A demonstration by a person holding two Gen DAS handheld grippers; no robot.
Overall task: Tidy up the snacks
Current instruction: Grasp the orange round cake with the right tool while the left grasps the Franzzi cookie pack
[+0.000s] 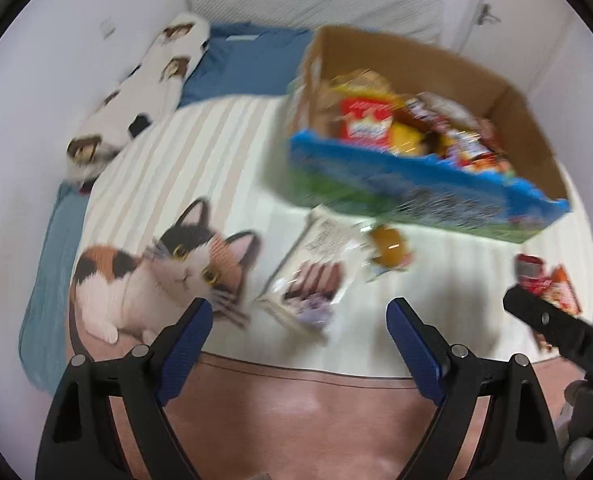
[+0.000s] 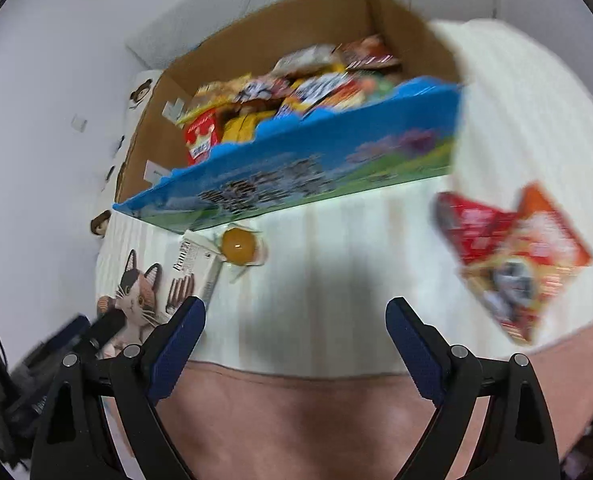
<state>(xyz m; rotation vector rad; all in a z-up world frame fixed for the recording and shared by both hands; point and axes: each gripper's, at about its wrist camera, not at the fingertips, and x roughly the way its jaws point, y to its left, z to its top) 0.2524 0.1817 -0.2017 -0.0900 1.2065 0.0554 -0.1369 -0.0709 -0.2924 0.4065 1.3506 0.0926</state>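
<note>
Bright, even light; motion blur; fisheye-warped edges.

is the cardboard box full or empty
Nearly full: the open-topped cardboard box holds a pile of snack packets reaching about the height of its blue front wall.

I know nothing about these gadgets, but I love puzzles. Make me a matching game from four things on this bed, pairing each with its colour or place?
Things:
1. jelly cup
2. biscuit-stick box
3. red snack bags
4. cardboard box

Descriptions:
A. blue printed front, full of snacks
B. lying beside the cat picture
C. round, amber-yellow
D. alone on the right of the blanket

Pairs: 1-C, 2-B, 3-D, 4-A
</note>
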